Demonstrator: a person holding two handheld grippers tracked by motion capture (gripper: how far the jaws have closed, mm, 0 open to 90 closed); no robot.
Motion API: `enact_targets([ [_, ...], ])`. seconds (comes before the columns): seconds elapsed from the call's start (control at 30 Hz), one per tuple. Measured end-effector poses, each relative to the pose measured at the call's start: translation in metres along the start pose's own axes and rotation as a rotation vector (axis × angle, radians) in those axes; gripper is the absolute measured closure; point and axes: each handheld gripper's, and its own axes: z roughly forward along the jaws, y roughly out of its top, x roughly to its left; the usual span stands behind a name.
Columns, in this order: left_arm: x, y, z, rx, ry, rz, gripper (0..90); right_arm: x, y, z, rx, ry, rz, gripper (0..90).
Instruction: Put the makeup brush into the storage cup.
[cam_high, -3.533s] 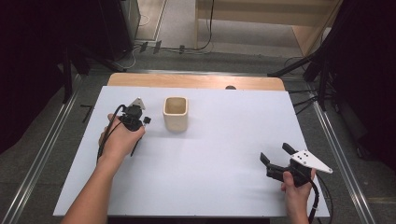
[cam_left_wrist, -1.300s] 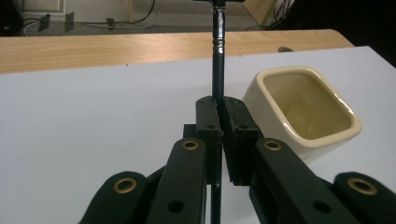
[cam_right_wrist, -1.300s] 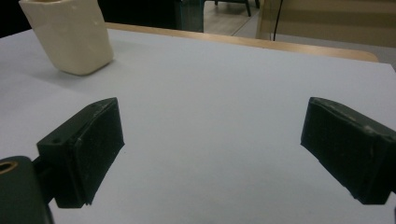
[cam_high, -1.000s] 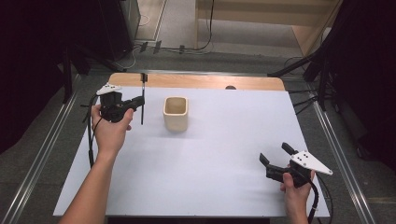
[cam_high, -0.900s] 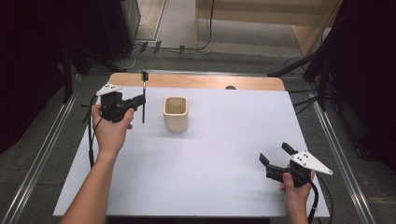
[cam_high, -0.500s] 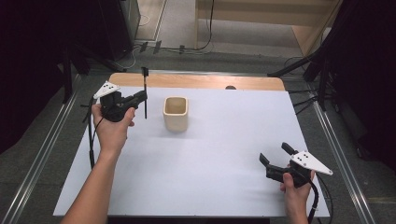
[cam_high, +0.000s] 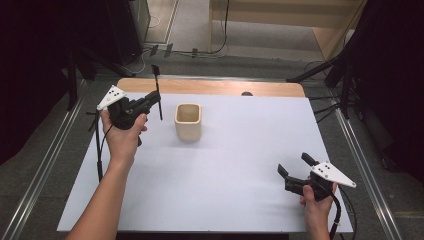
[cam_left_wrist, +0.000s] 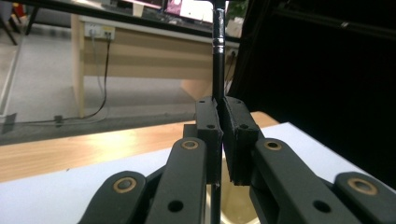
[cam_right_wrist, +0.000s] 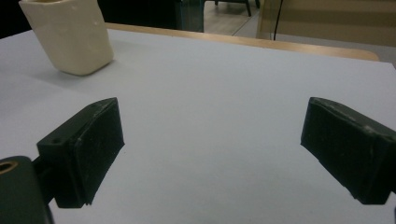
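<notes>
White table (cam_high: 240, 165) as before, with only the cream ceramic cup (cam_high: 188, 121) standing on it, upright and open-mouthed, toward the far middle. No shift in the cup across the last few seconds.

Left gripper (cam_high: 150, 100) much changed. Seconds ago, low on the table just left of the cup. Now raised clear of the surface and turned so the grey plate faces up and left. Over the last second, drifting rightward, closer to the cup but not yet above it. In the left gripper view (cam_left_wrist: 221, 123), jaws pressed together on a thin black brush (cam_left_wrist: 218, 70), the shaft clamped between the pads and running straight up past a silver band, with the lower end passing down between the jaws toward the cup's rim below.

Right gripper (cam_high: 294, 164) unchanged: resting at the near right of the table, well apart from everything. Jaws spread wide on nothing, with bare table between them in the right gripper view (cam_right_wrist: 210, 144) and the cup (cam_right_wrist: 70, 37) far off at upper left.

Black brush (cam_high: 158, 92), smallest thing here and the one that matters: off the table, held upright in the air just left of the cup, broader head uppermost.

Judged from this: pick-up done, carry under way. Probably a short move right, then a lowering of the brush's bottom end into the cup's mouth. Some risk of catching the rim if lowered too soon.
</notes>
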Motion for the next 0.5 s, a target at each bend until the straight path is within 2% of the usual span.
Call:
enact_targets([
  [0.2, -0.0033, -0.0015, 0.0033, -0.037, -0.020, 0.029, 86.8, 0.0003, -0.0002, 0.0004, 0.001, 0.001, 0.001, 6.5],
  [0.5, -0.0079, -0.0035, 0.0090, -0.055, -0.033, 0.035, 86.8, -0.0002, -0.0003, 0.0002, 0.000, 0.000, 0.001, 6.5],
])
